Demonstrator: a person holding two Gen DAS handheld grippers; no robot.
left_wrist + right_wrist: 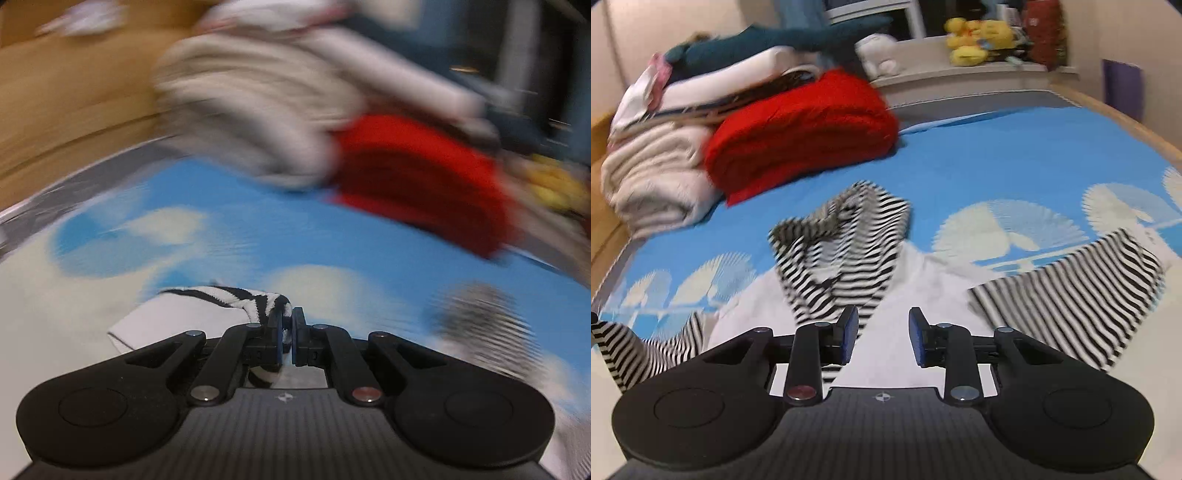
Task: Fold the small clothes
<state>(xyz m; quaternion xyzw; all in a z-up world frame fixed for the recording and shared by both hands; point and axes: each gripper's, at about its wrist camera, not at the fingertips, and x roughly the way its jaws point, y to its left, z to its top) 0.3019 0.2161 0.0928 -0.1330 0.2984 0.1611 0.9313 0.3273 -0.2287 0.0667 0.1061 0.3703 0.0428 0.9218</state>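
Garment: white top (923, 295) with striped sleeves, lying on blue bedspread (997, 155).
Left gripper (287, 325): clamped on striped cuff (240, 299).
Right gripper (883, 336): jaws apart, over garment.

Both wrist cameras look forward and down, close over the blue bedspread (997, 155), sharing the red folded pile (424, 177).

Your left gripper (287, 332) is made of matte black plastic, with two large rounded lobes at its base, each with a shallow round disc in it. Between the lobes you see a ribbed dark grey plate with a small compass-like mark. Black link bars go forward to the fingers, fixed with round metal pins, some silver and one reddish. The pads (277, 338) are dark blue. Your right gripper (882, 334) has the same build, with blue pads (918, 338) and one reddish pin.
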